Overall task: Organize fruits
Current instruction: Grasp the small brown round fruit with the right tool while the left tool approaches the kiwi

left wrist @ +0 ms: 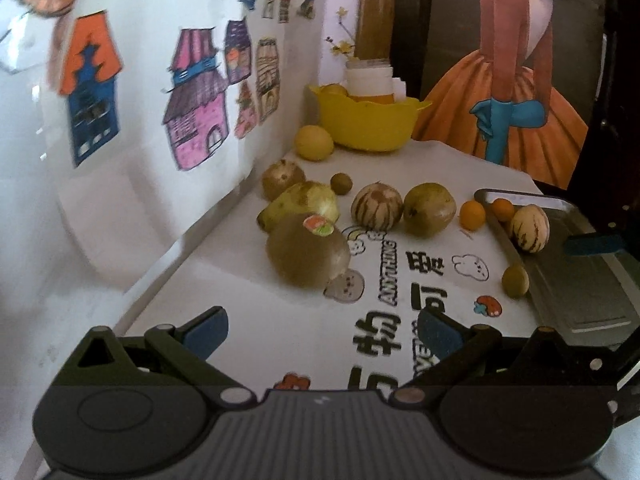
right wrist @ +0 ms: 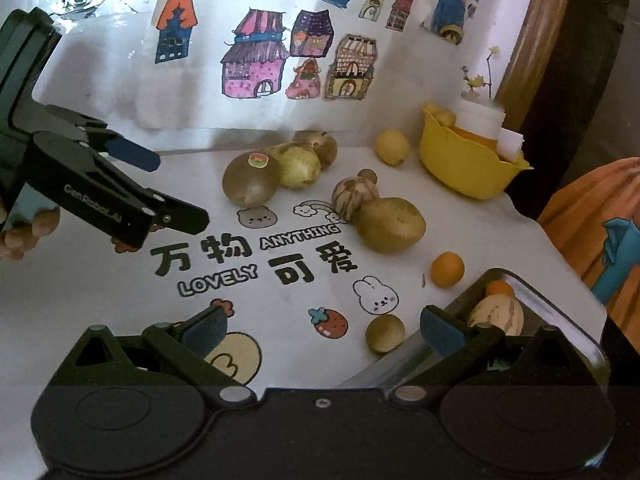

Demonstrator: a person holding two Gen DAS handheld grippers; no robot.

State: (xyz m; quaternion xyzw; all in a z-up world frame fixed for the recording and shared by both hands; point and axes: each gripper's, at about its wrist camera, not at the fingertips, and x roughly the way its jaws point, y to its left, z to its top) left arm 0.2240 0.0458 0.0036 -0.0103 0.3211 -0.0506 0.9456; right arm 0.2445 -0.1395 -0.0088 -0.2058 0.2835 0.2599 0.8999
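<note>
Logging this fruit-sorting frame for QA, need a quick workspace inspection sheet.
Surface: white printed table mat, cartoon and text prints.
Job's things: grey tray holds a striped melon and a small orange; stickered kiwi, pear and other fruits lie loose on the mat.
Clutter: yellow bowl with a white container inside.
Grippers: left tool open, empty; right tool open, empty, its right finger over the tray.
Cables: nothing seen.
Surroundings: wall drawings of houses.

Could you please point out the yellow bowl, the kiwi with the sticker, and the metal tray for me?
yellow bowl point(right wrist: 460, 168), right wrist view, on its outer front wall.
kiwi with the sticker point(right wrist: 246, 182), right wrist view, on its brown skin below the sticker.
metal tray point(left wrist: 580, 292), left wrist view, on its bare floor.
</note>
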